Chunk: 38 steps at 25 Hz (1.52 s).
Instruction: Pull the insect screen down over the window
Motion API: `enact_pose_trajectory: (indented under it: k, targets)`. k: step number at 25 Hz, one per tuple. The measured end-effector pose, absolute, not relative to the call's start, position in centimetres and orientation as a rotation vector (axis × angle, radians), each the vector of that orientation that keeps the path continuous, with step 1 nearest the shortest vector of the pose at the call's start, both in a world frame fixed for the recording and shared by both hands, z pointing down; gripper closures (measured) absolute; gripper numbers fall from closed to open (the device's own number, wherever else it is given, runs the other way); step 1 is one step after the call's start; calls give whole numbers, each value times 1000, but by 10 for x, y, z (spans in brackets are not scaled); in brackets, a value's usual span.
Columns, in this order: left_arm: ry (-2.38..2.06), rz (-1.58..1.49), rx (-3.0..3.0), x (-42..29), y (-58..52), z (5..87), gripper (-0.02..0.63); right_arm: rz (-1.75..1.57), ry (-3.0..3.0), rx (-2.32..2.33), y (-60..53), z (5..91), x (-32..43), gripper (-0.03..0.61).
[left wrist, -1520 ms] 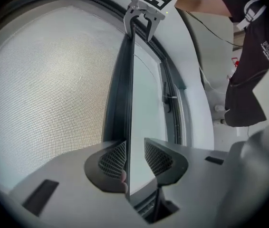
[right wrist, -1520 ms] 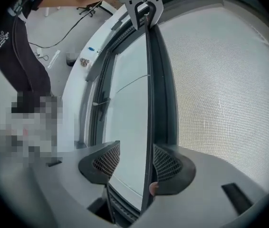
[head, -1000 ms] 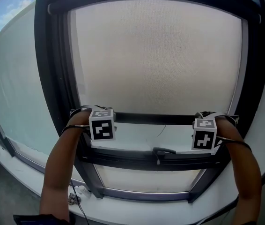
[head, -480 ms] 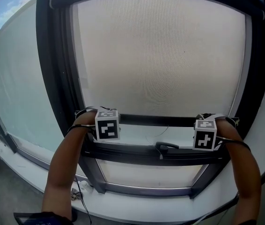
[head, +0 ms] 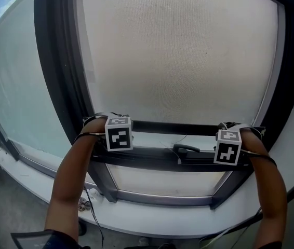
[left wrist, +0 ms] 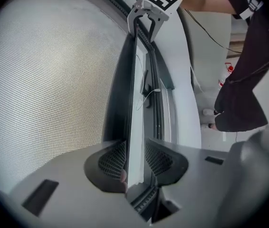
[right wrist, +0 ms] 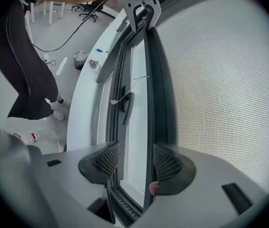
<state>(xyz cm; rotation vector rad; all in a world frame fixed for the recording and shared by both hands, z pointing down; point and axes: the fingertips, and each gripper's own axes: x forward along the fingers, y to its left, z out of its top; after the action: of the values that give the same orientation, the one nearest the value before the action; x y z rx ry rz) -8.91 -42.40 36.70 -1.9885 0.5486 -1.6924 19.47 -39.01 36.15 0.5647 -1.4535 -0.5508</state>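
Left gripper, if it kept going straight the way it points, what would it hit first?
The left gripper would likely meet the screen's bottom bar, which sits between its jaws.

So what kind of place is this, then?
Probably an office or lab room: a big dark-framed window with an insect screen, a white sill, and an office chair and trailing cable behind.

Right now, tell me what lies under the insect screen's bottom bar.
Under the bottom bar, a narrow strip of window is uncovered; below it runs the dark sash rail with its handle. Its ends are hidden behind the left gripper and right gripper.
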Motion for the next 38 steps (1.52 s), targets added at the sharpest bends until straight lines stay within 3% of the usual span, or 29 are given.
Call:
enact_pose_trajectory:
  k: [30, 38]
  targets:
    - [523, -1734, -2034, -89, -424, 473, 495, -590, -1542, 533, -390, 466, 195, 354]
    - [520, -1724, -2045, -88, -424, 473, 505, -700, -1839, 902, -356, 451, 170, 353]
